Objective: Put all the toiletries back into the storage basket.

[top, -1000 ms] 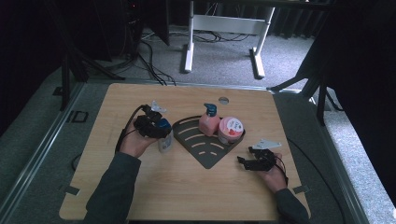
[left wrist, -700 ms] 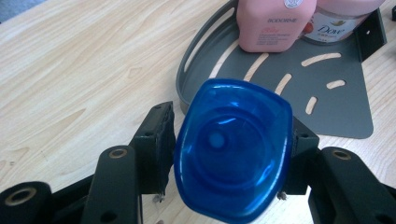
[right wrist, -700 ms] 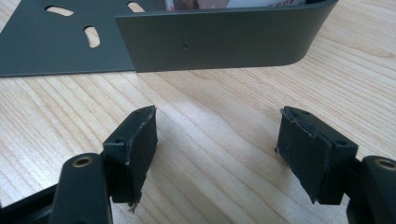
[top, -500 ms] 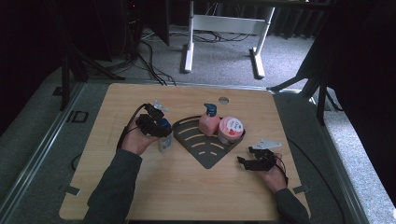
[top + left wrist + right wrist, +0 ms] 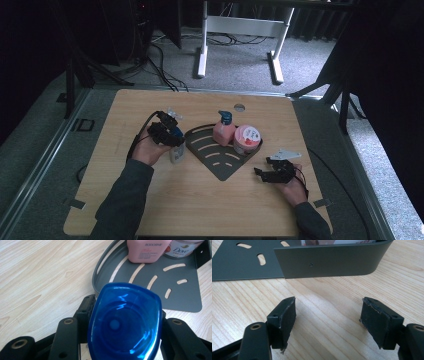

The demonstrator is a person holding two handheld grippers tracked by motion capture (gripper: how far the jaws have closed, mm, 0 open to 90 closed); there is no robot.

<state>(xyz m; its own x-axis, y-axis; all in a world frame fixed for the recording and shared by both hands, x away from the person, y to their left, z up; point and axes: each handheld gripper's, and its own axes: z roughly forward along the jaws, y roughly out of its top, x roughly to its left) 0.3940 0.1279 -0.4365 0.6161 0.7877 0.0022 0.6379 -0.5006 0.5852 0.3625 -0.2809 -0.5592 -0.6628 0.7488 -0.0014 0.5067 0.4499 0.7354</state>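
The dark grey slotted metal corner tray (image 5: 220, 159) lies near the middle of the light wooden table (image 5: 200, 210) and serves as the landmark. Just off the tray's left rim stands a small clear bottle with a glossy blue cap (image 5: 124, 322), upright on the wood. The left gripper (image 5: 170, 136) comes down over it from above: in the left gripper view the blue cap sits squarely between the two black jaws, which have just been closing in and now lie against the cap on both sides, pinching it. In the high view the clear body of the bottle shows below the gripper, touching the tray's left edge or just beside it.

On the tray, at its back wall, stand a pink pump bottle (image 5: 223, 131) and, just to its right, a pink-lidded round jar (image 5: 247, 139).

The right gripper (image 5: 267, 172) rests on the table off the tray's right corner, its jaws spread wide with bare wood between them, facing the tray's upright grey wall (image 5: 329, 258).
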